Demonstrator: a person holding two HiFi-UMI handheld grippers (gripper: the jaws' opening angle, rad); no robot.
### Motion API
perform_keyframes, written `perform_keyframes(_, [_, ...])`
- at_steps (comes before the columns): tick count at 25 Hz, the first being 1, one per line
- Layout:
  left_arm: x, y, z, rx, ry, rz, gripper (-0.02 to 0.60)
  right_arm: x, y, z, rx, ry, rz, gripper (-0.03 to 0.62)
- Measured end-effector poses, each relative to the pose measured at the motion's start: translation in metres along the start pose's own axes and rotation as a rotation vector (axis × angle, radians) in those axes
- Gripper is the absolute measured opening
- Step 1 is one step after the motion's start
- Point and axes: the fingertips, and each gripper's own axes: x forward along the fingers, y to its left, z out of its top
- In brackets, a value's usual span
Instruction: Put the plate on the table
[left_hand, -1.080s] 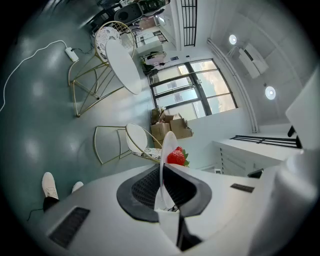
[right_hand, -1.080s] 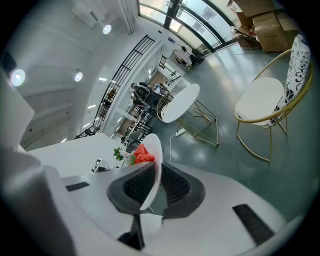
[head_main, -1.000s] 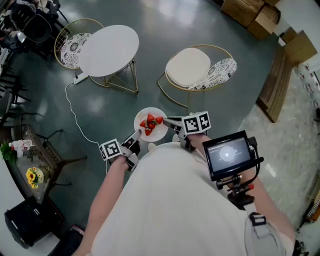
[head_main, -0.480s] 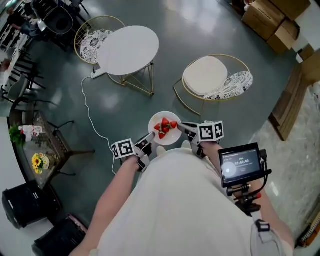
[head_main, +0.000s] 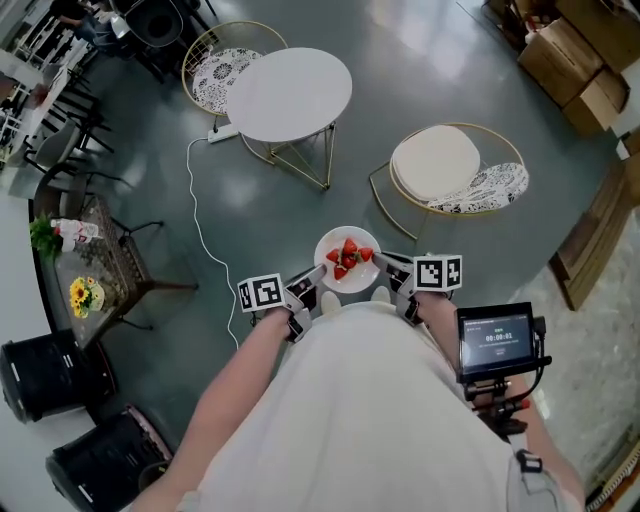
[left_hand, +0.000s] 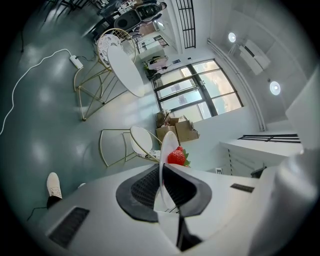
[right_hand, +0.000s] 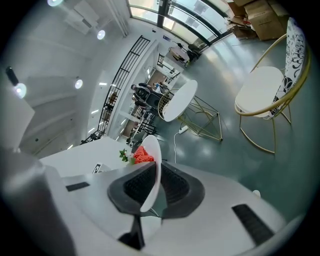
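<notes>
The round white surface (head_main: 290, 93) on thin golden legs stands at the far side of the grey-green floor (head_main: 450, 60), well apart from the white plate (head_main: 347, 262). A golden wire chair (head_main: 435, 165) with a cream cushion stands to the right of the surface, nearer to the person. A second wire chair (head_main: 222, 72) with a patterned cushion is just behind the surface's left edge. A white cable (head_main: 197, 215) runs over the floor from a power strip (head_main: 222, 131) near the left legs towards the person. Cardboard boxes (head_main: 575, 60) lie at the far right.

The plate carries red strawberries (head_main: 348, 256) and is in the air above the floor, close in front of the person's body. The left claw (head_main: 306, 288) is clenched on the plate's left rim and the right claw (head_main: 393, 270) on its right rim. In each gripper view the thin rim sits between the two jaws. Open floor lies between the plate and the surface, and the cushioned chair stands beside this stretch, on the right.
</notes>
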Motion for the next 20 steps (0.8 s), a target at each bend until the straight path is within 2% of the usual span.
perform_keyframes(20, [0.0048,0.0036,-0.0034,-0.013,0.036,0.018,0.017,-0.0029,-0.0034,-0.0037,0.030,0.008,-0.040,0.038])
